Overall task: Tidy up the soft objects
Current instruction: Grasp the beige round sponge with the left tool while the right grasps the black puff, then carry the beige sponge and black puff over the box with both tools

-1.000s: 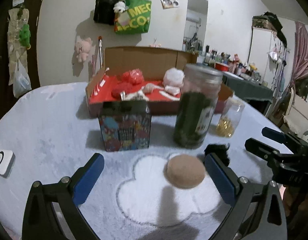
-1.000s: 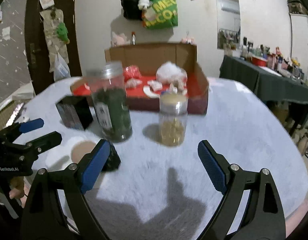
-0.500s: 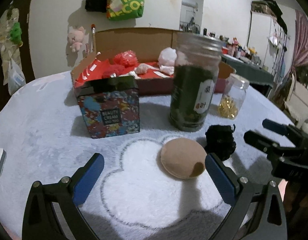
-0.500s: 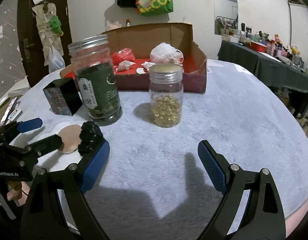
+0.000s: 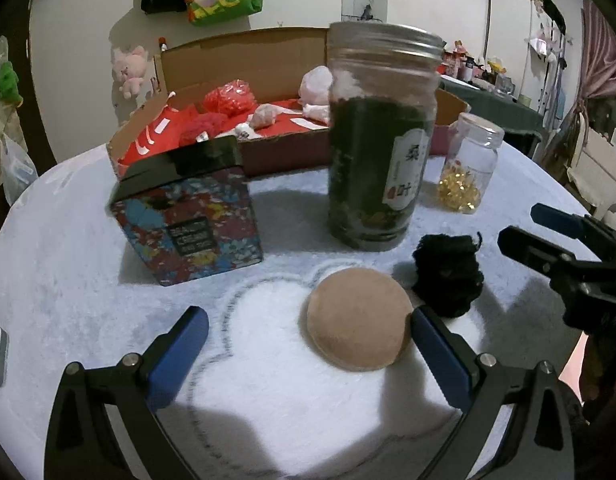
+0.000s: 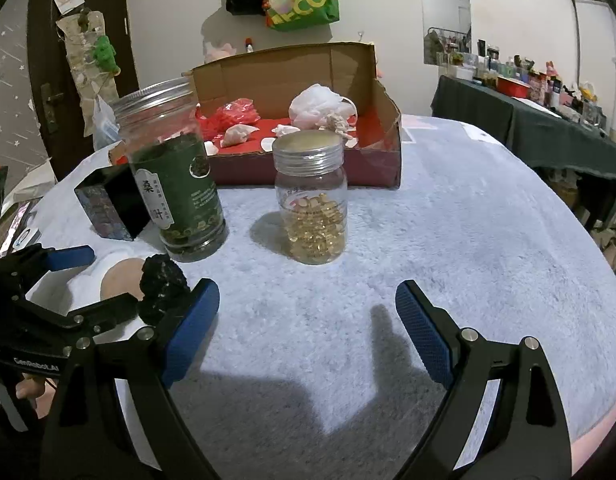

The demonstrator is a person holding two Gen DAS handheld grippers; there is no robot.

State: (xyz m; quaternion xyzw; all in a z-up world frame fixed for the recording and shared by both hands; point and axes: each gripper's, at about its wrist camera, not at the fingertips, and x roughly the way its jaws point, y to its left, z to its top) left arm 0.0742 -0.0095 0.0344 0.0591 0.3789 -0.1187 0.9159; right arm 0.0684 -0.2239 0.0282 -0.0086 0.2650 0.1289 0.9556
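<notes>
The left tool [image 5: 308, 344] stood wide open and held nothing, hovering low over the counter [image 5: 67, 280]. The tan puff [image 5: 358, 318] lay between its fingers, close against the right finger [image 5: 438, 356] and well apart from the left one. The right tool [image 6: 308, 320] was also spread wide and empty, with only bare counter between its fingers; the black pompom [image 6: 163, 282] sat just beside its left finger, outside the gap.

Past the puff, the pompom touched or nearly touched the puff's right edge. Farther on stood the green jar [image 5: 378, 148] and, to its left, the patterned tin [image 5: 187, 216]; a small jar [image 5: 468, 168] of yellow capsules stood to the right. At the far side lay the cardboard box [image 5: 243, 56], already holding red and white soft things.

The step in hand looked like picking up the puff. To do it well, the left tool should probably shift right so the puff sits midway, then come down until the fingers bracket its rim before closing. The puff is flat and soft, so a gentle squeeze across its widest part should do; closing too high might only skim its top. It should keep clear of the pompom, lest both get pinched together.
</notes>
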